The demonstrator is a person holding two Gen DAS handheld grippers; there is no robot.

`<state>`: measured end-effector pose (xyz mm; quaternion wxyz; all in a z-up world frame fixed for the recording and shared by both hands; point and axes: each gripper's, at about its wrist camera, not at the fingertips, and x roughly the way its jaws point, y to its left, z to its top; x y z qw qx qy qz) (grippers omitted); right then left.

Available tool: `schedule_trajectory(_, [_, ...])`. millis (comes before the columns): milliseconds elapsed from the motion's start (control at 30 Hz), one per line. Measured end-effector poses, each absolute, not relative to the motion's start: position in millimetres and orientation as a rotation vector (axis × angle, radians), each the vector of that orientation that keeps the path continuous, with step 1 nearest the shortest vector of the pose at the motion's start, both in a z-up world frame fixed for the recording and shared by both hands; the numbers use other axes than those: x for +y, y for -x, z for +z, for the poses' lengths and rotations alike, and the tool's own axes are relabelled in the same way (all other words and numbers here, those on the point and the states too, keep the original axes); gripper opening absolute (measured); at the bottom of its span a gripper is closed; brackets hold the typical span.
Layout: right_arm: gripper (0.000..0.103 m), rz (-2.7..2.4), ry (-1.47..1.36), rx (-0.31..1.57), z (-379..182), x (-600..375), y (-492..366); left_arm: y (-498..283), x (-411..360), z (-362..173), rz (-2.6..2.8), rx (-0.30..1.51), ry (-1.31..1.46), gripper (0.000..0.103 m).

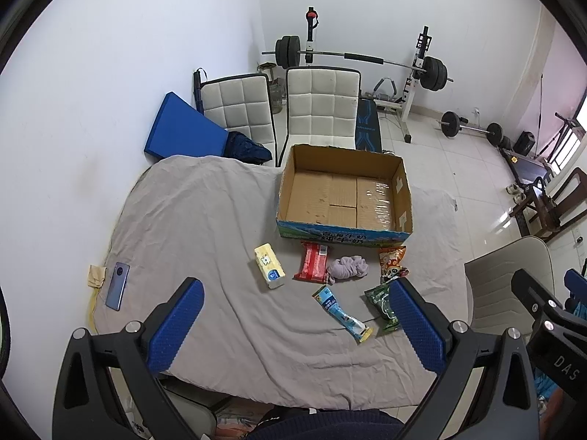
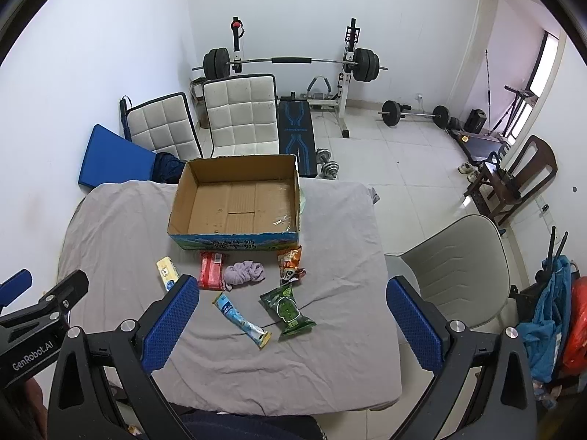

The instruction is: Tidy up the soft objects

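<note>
Both tongs hang wide open and empty above the near edge of the bench, a table draped in a wrinkled grey cloth (image 2: 330,348). The left tongs (image 1: 293,326) and the right tongs (image 2: 290,326) sit side by side, probably held back to take in the whole spread before a first pick.

The soft things lie in a loose cluster ahead of the tongs, well apart from the blue pads. Nearest are a long light-blue tube-shaped packet (image 2: 240,319) and a green crinkly snack bag (image 2: 288,310). Beyond them come a yellow tissue pack (image 1: 269,266), a red plastic-wrapped packet (image 1: 312,266), a crumpled lilac cloth (image 2: 245,273) and an orange snack bag (image 2: 290,262).

Farther ahead, just behind that row, stands an open brown cardboard box with a blue printed front (image 2: 234,242), nothing inside it. It looks set there as the collecting bin, mouth up and within easy reach.

Off to the left of the left tongs lies a blue smartphone (image 1: 117,286), likely no part of the job.
</note>
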<state>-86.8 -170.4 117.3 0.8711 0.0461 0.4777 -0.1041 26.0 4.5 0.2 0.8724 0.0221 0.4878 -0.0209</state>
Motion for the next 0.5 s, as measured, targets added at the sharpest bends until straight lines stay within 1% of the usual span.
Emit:
schedule_trajectory(233, [0.103,-0.218,-0.102,0.995,114.7,-170.1,83.7,-25.8,3.2,-5.1,-0.043,1.023,-0.049,0.103])
schedule_trajectory(333, [0.103,-0.222,-0.111,1.005,105.3,-171.6,76.8,-29.1,0.5,-13.8,-0.04,1.029,-0.057,0.103])
schedule_trajectory(433, [0.103,-0.217,-0.124,1.051,78.5,-180.0,59.2,-44.0,-2.9,-28.4,-0.035,1.021,-0.063,0.103])
schedule_trajectory(500, [0.103,-0.202,-0.128,1.129,43.7,-188.9,38.8,-63.2,-6.3,-51.3,-0.027,1.044,-0.067,0.103])
